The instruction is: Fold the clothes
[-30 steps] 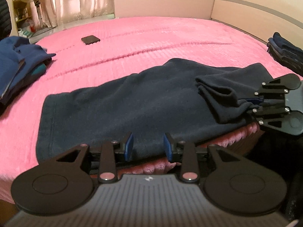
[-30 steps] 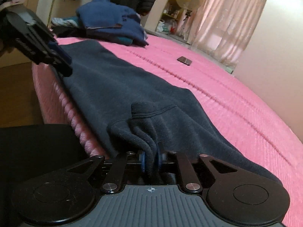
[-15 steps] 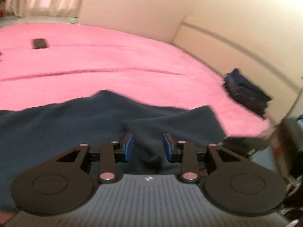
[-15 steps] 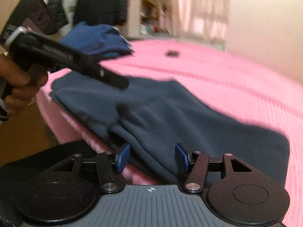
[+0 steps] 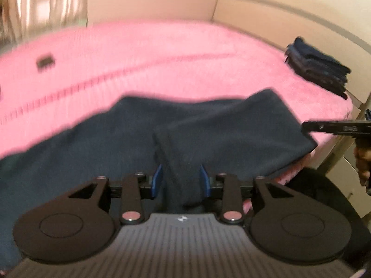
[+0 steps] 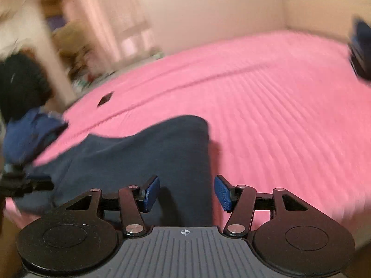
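A dark navy fleece garment [image 5: 208,129] lies spread along the near edge of the pink bed [image 5: 162,53], with one end folded back flat over the rest. My left gripper [image 5: 182,180] hovers low over that fold. Its blue pads [image 5: 158,180] stand apart, with the cloth seen between them and no visible pinch. My right gripper [image 6: 187,193] is open above the garment's [image 6: 148,153] end, nothing between its pads. The left wrist view shows the right gripper [image 5: 336,128] edge-on at the far right, held by a hand [image 5: 361,162].
A stack of folded dark clothes [image 5: 317,69] sits at the bed's far right by the headboard. A pile of blue clothes [image 6: 30,136] lies at the left. A small dark flat object [image 5: 46,60] rests on the blanket. The bed's near edge drops off below the grippers.
My right gripper let go of the bunched fabric, opened, rolled level and swung away to the right. My left gripper slid right along the garment's near edge, and the folded end now lies flat.
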Demonstrator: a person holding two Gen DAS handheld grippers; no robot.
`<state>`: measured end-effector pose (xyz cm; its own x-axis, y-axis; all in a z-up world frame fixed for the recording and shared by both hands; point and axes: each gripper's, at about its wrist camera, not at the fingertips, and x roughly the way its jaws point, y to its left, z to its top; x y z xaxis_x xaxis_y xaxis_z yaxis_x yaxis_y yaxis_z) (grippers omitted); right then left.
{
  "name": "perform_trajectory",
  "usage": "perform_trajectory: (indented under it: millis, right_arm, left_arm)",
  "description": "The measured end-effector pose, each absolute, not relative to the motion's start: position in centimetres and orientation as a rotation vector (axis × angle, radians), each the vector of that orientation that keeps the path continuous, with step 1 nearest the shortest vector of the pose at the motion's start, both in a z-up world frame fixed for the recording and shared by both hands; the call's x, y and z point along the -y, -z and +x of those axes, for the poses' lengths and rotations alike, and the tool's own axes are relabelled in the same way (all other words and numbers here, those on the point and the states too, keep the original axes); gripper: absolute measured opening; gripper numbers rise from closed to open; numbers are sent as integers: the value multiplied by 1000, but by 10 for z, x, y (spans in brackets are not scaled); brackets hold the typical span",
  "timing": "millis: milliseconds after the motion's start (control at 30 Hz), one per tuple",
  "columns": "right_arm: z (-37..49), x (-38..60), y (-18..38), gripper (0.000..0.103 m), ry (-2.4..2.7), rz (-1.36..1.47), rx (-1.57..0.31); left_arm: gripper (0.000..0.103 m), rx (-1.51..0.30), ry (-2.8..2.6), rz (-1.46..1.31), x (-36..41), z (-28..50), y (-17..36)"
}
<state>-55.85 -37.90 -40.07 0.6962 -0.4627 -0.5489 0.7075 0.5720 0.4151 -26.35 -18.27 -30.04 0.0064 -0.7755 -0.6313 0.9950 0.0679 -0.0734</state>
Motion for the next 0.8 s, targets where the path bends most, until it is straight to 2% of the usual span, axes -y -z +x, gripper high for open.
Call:
perform_trajectory:
  millis: [100, 233, 467, 500, 600, 733, 800]
  right_arm:
    - [-565, 387, 416, 56, 680, 822, -375]
    - [-575, 395, 422, 56, 686, 935, -337]
    - [-587, 395, 429, 56, 703, 1049, -278]
    - [-587, 394, 431, 59, 705, 1063, -264]
    - [-586, 392, 432, 76, 683, 1097, -223]
    - [-582, 392, 433, 77, 679, 1104, -217]
    - [-581, 393, 435, 77, 683, 1121, -207]
  left_arm:
    - [29, -579, 1552, 491, 188, -280, 305]
    - [29, -635, 1551, 623, 198, -289, 333]
    - [28, -525, 1579, 651, 186, -302, 315]
    - [28, -542, 1567, 670, 188, -301, 319]
    - [28, -554, 1538, 695, 188, -299, 327]
    - [29, -471, 1529, 651, 178, -301, 311]
    - [30, -546, 1512, 635, 182, -292, 316]
